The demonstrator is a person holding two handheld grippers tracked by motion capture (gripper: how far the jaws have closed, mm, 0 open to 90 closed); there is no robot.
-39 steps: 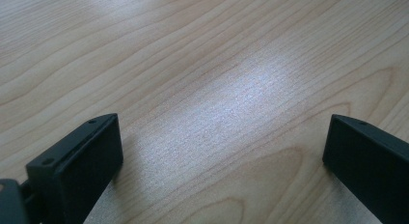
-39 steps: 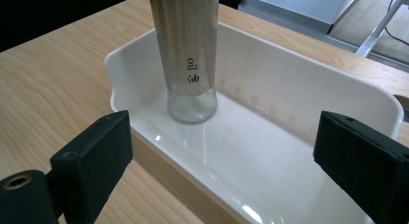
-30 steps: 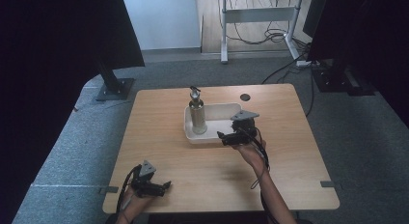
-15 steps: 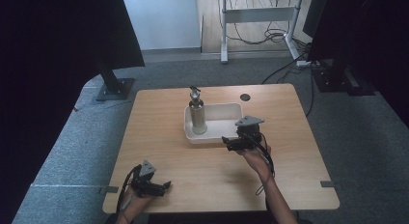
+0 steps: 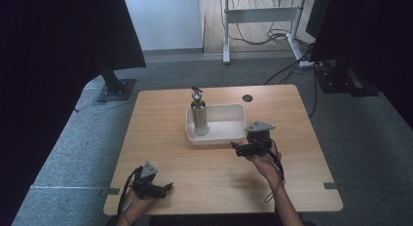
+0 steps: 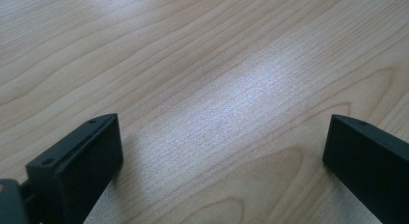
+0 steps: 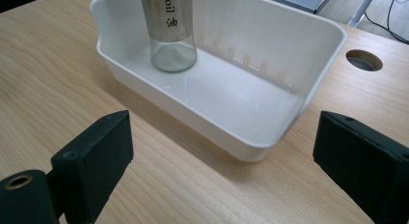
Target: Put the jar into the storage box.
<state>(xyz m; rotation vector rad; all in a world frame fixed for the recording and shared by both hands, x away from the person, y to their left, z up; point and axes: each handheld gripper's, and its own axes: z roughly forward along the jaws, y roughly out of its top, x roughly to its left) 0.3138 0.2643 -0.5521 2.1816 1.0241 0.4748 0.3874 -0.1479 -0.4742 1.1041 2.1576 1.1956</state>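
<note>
A white plastic tub (image 5: 229,120) (image 7: 270,55) sits mid-table. An oil dispenser bottle (image 5: 198,114) (image 7: 170,38) with a metal sleeve and pump top stands upright in the tub's left end. My right gripper (image 5: 235,148) (image 7: 222,156) hovers just in front of the tub's near right corner, jaws wide apart and empty, pointing toward the tub. My left gripper (image 5: 168,187) (image 6: 222,151) rests low at the table's front left, open, with bare wood between its jaws.
The wooden table (image 5: 165,138) has a round cable hole (image 5: 247,98) (image 7: 364,60) behind the tub. A desk frame with cables (image 5: 263,21) and dark stands surround the table on grey carpet.
My right gripper has drawn back from the tub's right side toward the table's front, now a little clear of the tub. The left gripper and the bottle stayed put.
</note>
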